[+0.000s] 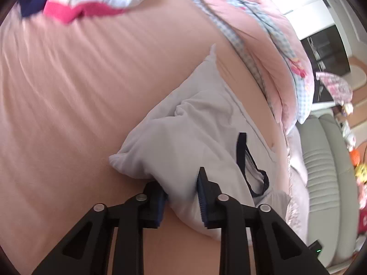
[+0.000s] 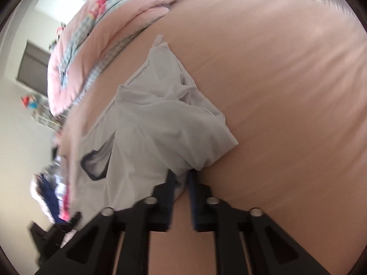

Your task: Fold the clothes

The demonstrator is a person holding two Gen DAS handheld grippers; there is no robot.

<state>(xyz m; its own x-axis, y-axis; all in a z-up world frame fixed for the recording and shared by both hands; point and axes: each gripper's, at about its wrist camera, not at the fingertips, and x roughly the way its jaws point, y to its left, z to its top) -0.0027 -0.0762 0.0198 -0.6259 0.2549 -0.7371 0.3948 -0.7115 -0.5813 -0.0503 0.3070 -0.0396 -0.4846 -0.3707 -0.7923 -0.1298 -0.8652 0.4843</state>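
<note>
A white T-shirt (image 1: 190, 133) with a dark navy neckline (image 1: 252, 174) lies bunched on the peach bed sheet (image 1: 80, 91). My left gripper (image 1: 181, 188) is shut on a fold of the shirt at its near edge. The same shirt (image 2: 160, 123) shows in the right wrist view, its dark collar (image 2: 96, 162) to the left. My right gripper (image 2: 181, 183) is shut on a bunch of the shirt's fabric, with cloth pinched between the blue pads.
A pile of navy, pink and white clothes (image 1: 87, 0) lies at the far side of the bed. A pink and blue-checked quilt (image 1: 275, 45) is rolled along the bed's edge, also in the right wrist view (image 2: 91, 34). A grey padded seat (image 1: 325, 165) stands beside the bed.
</note>
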